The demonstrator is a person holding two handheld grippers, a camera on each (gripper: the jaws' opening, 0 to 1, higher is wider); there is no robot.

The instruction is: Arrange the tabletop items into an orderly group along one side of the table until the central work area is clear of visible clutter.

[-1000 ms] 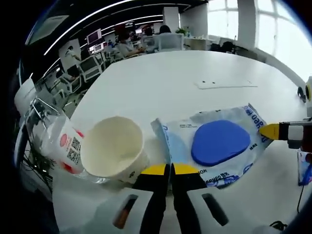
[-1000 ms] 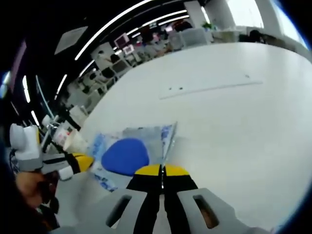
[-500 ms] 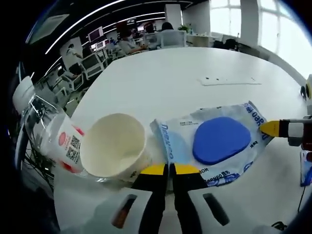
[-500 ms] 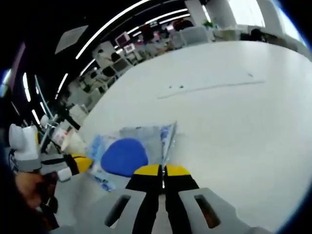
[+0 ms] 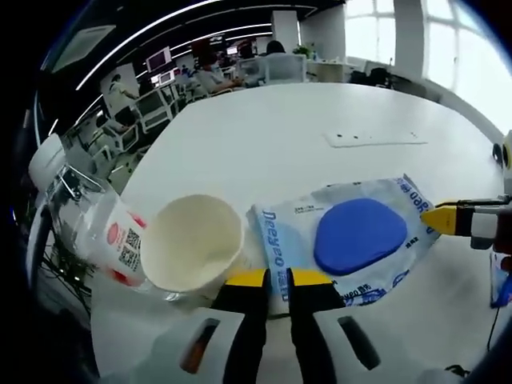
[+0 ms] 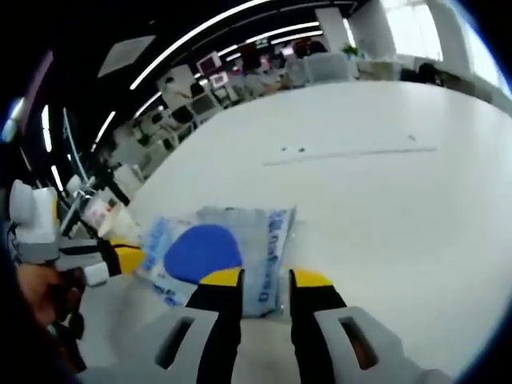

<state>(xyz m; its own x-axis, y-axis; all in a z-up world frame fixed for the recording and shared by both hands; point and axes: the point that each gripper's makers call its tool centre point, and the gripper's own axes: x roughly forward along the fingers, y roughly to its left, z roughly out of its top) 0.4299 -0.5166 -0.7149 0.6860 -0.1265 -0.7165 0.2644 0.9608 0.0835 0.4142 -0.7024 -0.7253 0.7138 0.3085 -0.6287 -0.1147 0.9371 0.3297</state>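
Note:
A wet-wipe packet [image 5: 352, 240] with a round blue lid lies flat on the white table [image 5: 280, 136]. My left gripper [image 5: 278, 280] stands slightly open at the packet's near edge, which lies in the gap between the jaws. A cream paper cup [image 5: 192, 244] stands just left of the packet, against a fallen clear bottle [image 5: 108, 232] with a red label. My right gripper [image 6: 267, 278] is open at the opposite edge of the packet [image 6: 212, 252]. Its yellow tip [image 5: 442, 218] enters the left gripper view from the right. The left gripper [image 6: 128, 258] shows beyond the packet.
A thin inset strip [image 5: 372, 139] crosses the table further out, and bare white surface stretches beyond it. Office chairs and desks [image 5: 152, 96] stand past the table's far left edge. A hand [image 6: 40, 292] holds the left gripper. A blue object [image 5: 504, 276] sits at the right edge.
Both grippers have opened and let go of the packet's edges. The packet's raised near fold has dropped, and the packet now lies flat.

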